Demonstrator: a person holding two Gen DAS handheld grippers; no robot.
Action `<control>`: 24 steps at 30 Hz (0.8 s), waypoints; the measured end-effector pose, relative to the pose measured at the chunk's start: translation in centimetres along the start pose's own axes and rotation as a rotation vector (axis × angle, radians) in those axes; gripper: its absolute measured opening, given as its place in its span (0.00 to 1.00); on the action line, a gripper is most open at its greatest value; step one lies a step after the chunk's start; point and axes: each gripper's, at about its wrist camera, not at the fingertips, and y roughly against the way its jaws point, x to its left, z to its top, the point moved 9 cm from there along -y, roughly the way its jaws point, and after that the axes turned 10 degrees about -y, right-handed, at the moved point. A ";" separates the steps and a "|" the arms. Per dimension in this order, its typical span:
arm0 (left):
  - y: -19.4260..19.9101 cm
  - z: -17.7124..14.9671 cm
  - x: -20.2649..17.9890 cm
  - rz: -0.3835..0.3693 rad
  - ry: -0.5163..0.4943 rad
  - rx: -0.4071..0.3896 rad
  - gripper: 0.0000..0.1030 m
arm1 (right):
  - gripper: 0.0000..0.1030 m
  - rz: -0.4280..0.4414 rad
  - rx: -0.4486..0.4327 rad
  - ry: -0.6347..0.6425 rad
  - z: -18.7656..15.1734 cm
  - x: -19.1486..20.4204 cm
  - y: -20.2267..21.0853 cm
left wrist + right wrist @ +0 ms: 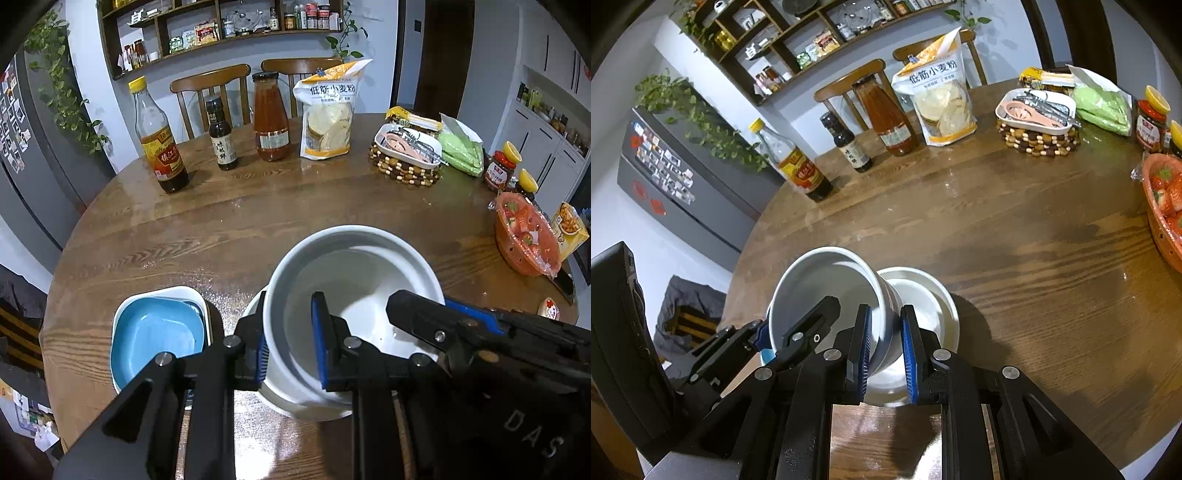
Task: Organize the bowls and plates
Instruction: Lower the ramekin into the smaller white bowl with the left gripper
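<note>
A deep white bowl [354, 280] [827, 273] hangs tilted just above a shallower white bowl [314, 410] [923, 291] that rests on the round wooden table [221, 229]. My left gripper [291, 332] is shut on the deep bowl's left wall, one blue pad outside and one inside. My right gripper [884, 332] is shut on the opposite wall in the same way. Each gripper shows in the other's view: the right gripper [424, 306] and the left gripper [794, 325]. A blue square dish [159, 332] sits nested in a white square dish [192, 293] to the left.
At the table's far side stand a vinegar bottle [160, 144], a dark sauce bottle [220, 136], a red sauce bottle [270, 118] and a flour bag [328, 110]. A white tray of utensils [406, 146] on a beaded trivet, a green bag [461, 151], jars and a strawberry basket [528, 236] fill the right.
</note>
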 end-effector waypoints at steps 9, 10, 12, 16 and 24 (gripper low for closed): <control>-1.6 -0.8 0.1 -0.010 0.005 0.048 0.20 | 0.17 -0.011 0.039 -0.004 -0.2 -0.7 -1.4; -1.8 -0.8 0.1 -0.013 0.003 0.054 0.20 | 0.17 -0.012 0.043 -0.006 -0.3 -0.8 -1.6; -2.0 -1.0 0.1 -0.017 0.004 0.063 0.20 | 0.17 -0.014 0.049 -0.013 -0.4 -0.9 -1.9; -2.6 -1.2 0.2 -0.024 0.004 0.079 0.20 | 0.17 -0.017 0.063 -0.021 -0.4 -1.0 -2.5; -3.7 -1.5 0.9 -0.060 0.022 0.124 0.21 | 0.17 -0.025 0.096 -0.030 -0.4 -0.8 -3.8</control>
